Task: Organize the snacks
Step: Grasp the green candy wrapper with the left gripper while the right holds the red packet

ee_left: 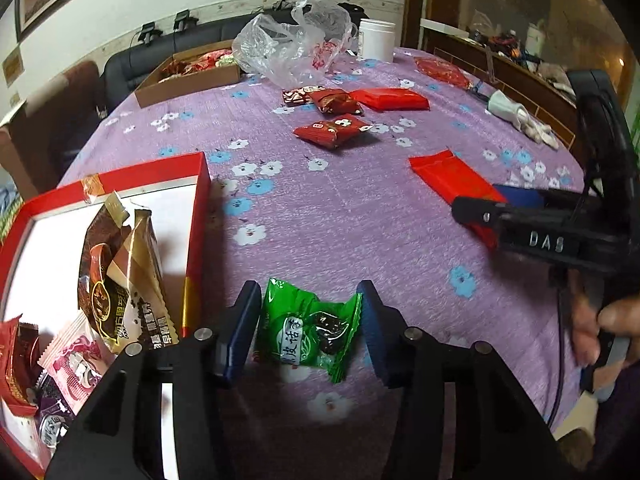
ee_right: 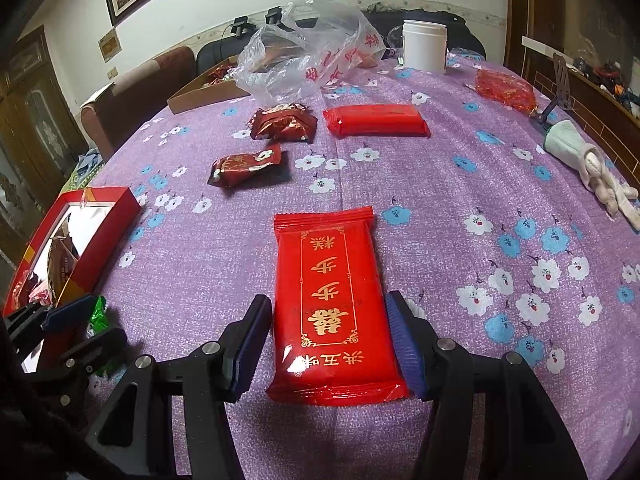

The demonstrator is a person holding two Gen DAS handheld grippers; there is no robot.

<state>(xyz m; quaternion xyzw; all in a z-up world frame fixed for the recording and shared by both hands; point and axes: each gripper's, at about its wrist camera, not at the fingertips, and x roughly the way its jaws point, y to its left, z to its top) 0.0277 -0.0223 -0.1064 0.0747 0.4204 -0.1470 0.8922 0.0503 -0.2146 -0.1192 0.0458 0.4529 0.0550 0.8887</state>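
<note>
A green wrapped snack (ee_left: 308,332) lies on the purple flowered tablecloth just right of the red gift box (ee_left: 200,200). My left gripper (ee_left: 308,296) is down around it, both blue pads touching the wrapper's side edges. The box holds several snack packets, among them a brown-gold one (ee_left: 120,280). In the right wrist view a long red packet with gold characters (ee_right: 332,280) lies flat on the cloth, and my right gripper (ee_right: 328,304) has its pads pressed against both long sides near the closest end. The left wrist view also catches the right gripper (ee_left: 488,204) on that packet (ee_left: 444,172).
Farther back lie another long red packet (ee_right: 376,120), two dark red snacks (ee_right: 248,166) (ee_right: 284,122), a cardboard box (ee_right: 200,96), a clear plastic bag (ee_right: 304,60), a white jar (ee_right: 424,46) and white gloves (ee_right: 592,168). A person's hand (ee_left: 608,320) holds the right gripper.
</note>
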